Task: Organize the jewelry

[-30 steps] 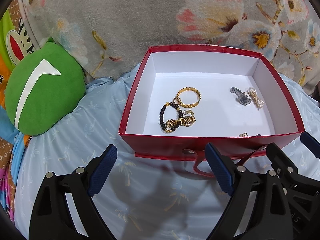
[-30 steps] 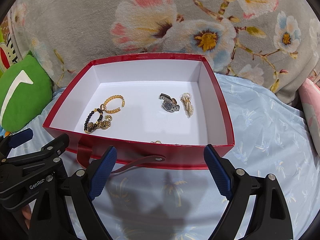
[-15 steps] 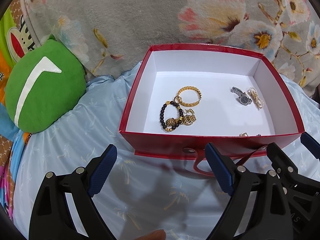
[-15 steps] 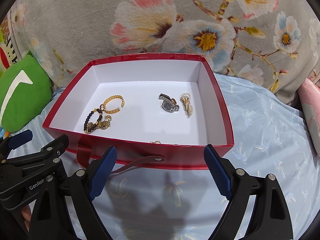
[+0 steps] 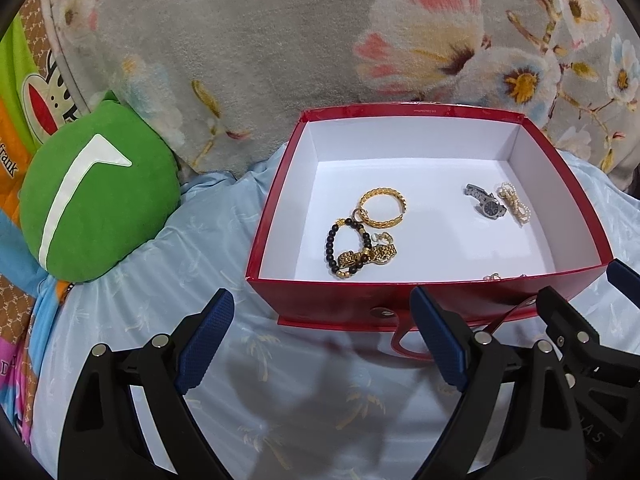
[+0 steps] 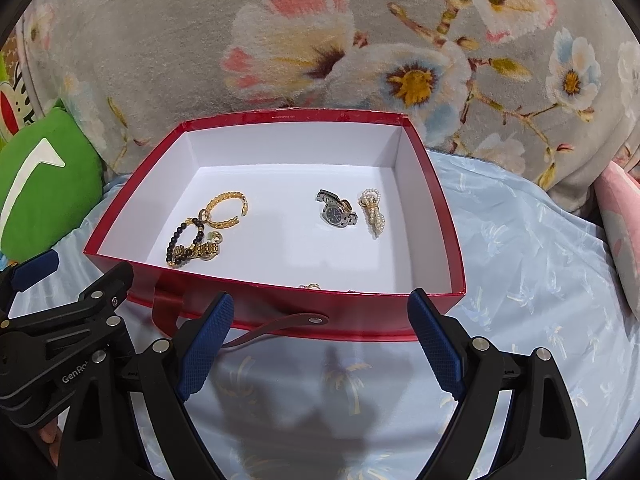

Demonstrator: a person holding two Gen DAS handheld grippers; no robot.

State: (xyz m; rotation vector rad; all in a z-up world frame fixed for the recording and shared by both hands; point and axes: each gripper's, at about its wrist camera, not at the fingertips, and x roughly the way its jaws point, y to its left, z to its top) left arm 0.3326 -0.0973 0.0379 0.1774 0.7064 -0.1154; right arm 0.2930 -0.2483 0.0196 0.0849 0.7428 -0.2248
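While both my grippers, left (image 5: 322,338) and right (image 6: 320,338), hover empty with jaws apart, jewelry lies in the red box (image 5: 360,300).
Next, I judge, I reach in over the near wall for the tangled bracelets (image 5: 360,246) at left.

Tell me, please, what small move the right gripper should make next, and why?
Probably ease the right gripper forward over the red box wall toward the watch. Both grippers are open and empty outside the box, and the watch lies touching the pearl piece.
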